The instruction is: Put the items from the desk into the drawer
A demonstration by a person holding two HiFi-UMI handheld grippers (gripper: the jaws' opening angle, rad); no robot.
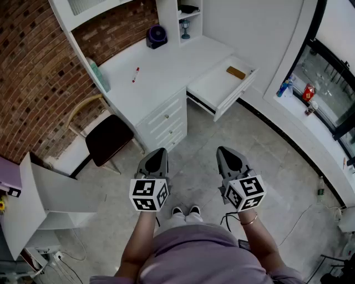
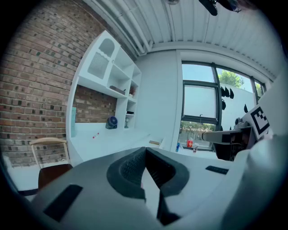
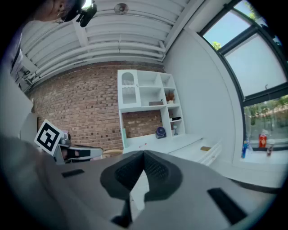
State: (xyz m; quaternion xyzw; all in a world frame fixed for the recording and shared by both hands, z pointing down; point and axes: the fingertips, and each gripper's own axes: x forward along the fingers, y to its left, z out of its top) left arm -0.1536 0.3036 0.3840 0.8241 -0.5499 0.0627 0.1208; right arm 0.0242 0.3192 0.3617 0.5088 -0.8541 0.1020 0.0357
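— Where does the head view look from?
— High above both tongs, steeply down: the left tongs (image 1: 157, 152) and right tongs (image 1: 227, 151) sit low in frame, the counter (image 1: 161, 72) well ahead of their tips.
— And the gripper views?
— Each rides close behind its own tongs, facing along them, near level. All three views share the counter, its shelves (image 1: 188, 16) and the open drawer (image 1: 216, 89); each gripper view also catches the other tongs alongside.
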